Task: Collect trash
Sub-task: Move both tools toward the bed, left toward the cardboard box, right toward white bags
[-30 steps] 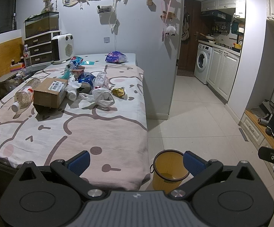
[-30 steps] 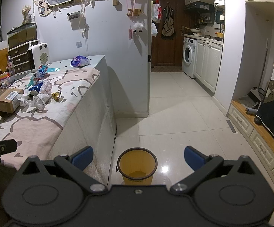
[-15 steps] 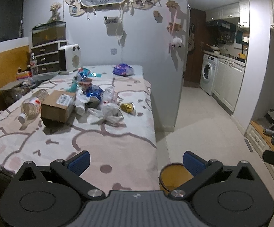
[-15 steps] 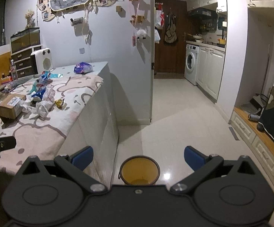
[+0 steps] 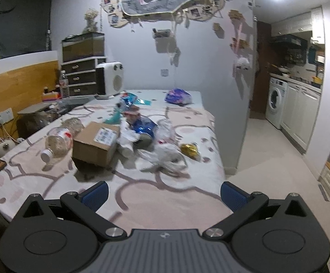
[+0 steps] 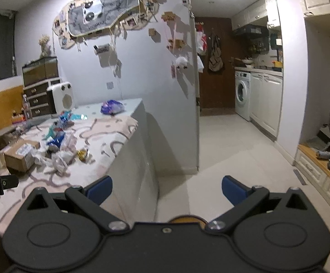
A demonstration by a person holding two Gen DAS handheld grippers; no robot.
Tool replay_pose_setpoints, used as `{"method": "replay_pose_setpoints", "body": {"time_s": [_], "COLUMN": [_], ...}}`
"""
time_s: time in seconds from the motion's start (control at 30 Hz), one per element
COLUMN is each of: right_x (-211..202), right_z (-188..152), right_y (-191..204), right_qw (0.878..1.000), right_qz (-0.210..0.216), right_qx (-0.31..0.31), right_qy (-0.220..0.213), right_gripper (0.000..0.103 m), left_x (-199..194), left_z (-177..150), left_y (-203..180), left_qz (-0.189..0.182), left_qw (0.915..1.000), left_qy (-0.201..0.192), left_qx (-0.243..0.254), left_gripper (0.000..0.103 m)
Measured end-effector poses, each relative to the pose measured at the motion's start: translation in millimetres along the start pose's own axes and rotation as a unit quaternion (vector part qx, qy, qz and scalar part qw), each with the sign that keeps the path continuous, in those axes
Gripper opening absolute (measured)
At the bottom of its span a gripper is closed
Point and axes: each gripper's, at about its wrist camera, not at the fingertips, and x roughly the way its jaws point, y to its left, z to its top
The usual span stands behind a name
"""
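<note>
Trash lies in a heap on the table covered by a pink patterned cloth [image 5: 165, 193]: a cardboard box [image 5: 95, 143], a clear plastic bottle [image 5: 58, 142], a crumpled white plastic bag [image 5: 165, 157], a gold wrapper [image 5: 190, 150], blue wrappers [image 5: 143, 127] and a purple bag [image 5: 178, 95] at the far end. My left gripper [image 5: 163, 194] is open over the near part of the cloth, well short of the heap. My right gripper [image 6: 166, 190] is open beside the table's right edge, above the floor. Only a sliver of the orange bin's rim [image 6: 185, 218] shows under it.
A white heater [image 5: 109, 79], drawers and a glass tank stand at the table's far left. A grey wall [image 6: 155, 79] ends the table. Open tiled floor [image 6: 233, 154] leads right to a washing machine [image 6: 242, 95] and white cabinets. A low wooden shelf [image 6: 319, 166] runs along the right.
Both grippers have risen and tilted up. The orange bin slid out of the left wrist view and nearly out of the right. The trash heap now sits nearer the left gripper.
</note>
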Motion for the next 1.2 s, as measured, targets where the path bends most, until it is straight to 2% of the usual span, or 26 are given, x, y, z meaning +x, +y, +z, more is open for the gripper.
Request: {"method": "replay_pose_setpoints", "body": {"time_s": [0.2,0.4,0.57,0.77,0.87,0.93,1.07,1.2], "right_x": [28.5,64.0,93.2,140.1,156.8,164.6,176.9,186.1], "right_z": [9.9,16.8,20.0,17.9,13.3,11.7,12.7,13.6], "right_y": [13.7,34.4,58.0,87.1,100.9,107.4,120.8,132.8], "right_qw": [0.999,0.996,0.993,0.989,0.989,0.988,0.984,0.978], "right_qz": [0.031,0.082,0.11,0.142,0.145,0.15,0.174,0.2], "right_qx": [-0.005,-0.02,-0.029,-0.027,-0.031,-0.029,-0.036,-0.048], "right_qy": [-0.012,-0.015,-0.026,0.015,0.018,0.018,0.023,0.024], "right_gripper": [0.103,0.103,0.103,0.103,0.103,0.103,0.103,0.103], "left_x": [26.0,57.8,90.2,122.2,138.8,149.1,155.1,166.9], "left_z": [15.8,29.2,41.6,47.3,47.7,44.6,34.0,29.9], "left_y": [21.0,52.9,87.5,126.8,148.7,164.6,181.8,181.4], "left_qz": [0.033,0.063,0.071,0.096,0.089,0.075,0.031,0.011], "left_qw": [0.9994,0.9979,0.9973,0.9949,0.9933,0.9916,0.9937,0.997], "left_qy": [-0.005,-0.012,0.002,0.017,0.049,0.058,0.011,0.007], "left_qx": [-0.006,-0.008,-0.016,-0.022,-0.056,-0.088,-0.107,-0.076], "left_gripper": [0.103,0.103,0.103,0.103,0.103,0.103,0.101,0.085]}}
